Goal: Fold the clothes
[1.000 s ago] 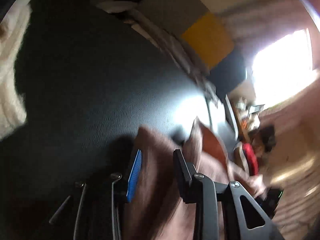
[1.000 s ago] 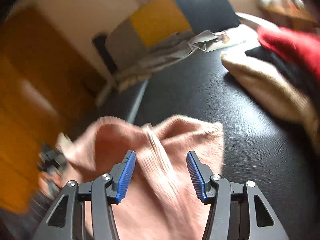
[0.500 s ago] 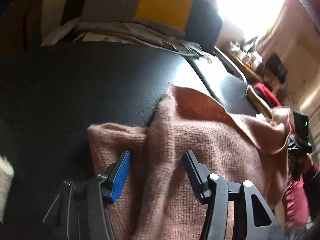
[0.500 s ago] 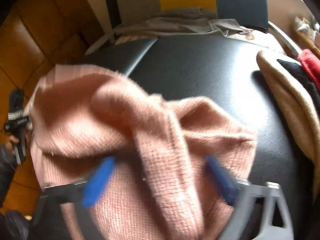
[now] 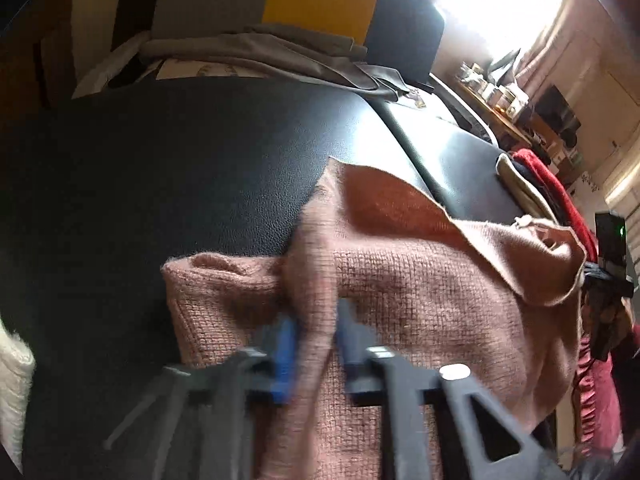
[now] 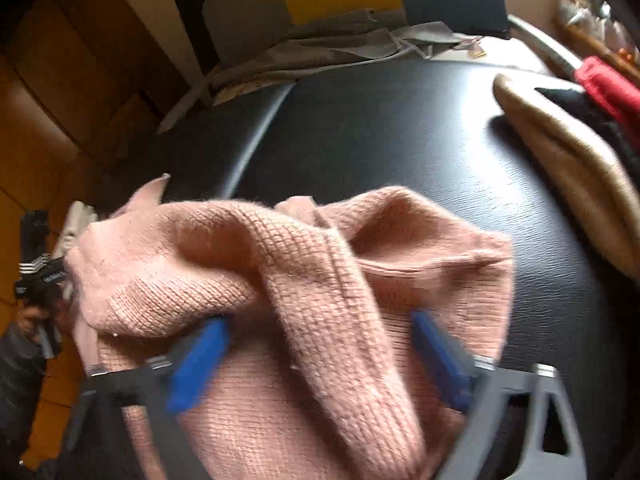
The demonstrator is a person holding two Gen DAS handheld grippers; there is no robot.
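A pink knitted sweater (image 5: 420, 292) lies crumpled on the black padded surface (image 5: 180, 168). In the left wrist view my left gripper (image 5: 316, 344) has its blue pads pinched tight on a raised ridge of the knit. One sweater corner (image 5: 552, 256) is lifted at the right, near the other gripper's body (image 5: 610, 240). In the right wrist view the same sweater (image 6: 280, 264) bunches in front of my right gripper (image 6: 320, 360). Its blue fingers (image 6: 196, 356) stand wide apart, with a thick fold lying between them, not pinched.
A tan garment (image 6: 568, 168) with black and red clothes (image 6: 608, 84) lies at the right of the surface. Grey cloth (image 6: 340, 44) is heaped at the back before grey, yellow and dark cushions. Something white and fluffy (image 5: 12, 380) sits at the left edge.
My left gripper's jaws have come together on a ridge of the pink sweater. The right gripper stays open with the fold between its fingers; the sweater has shifted slightly.
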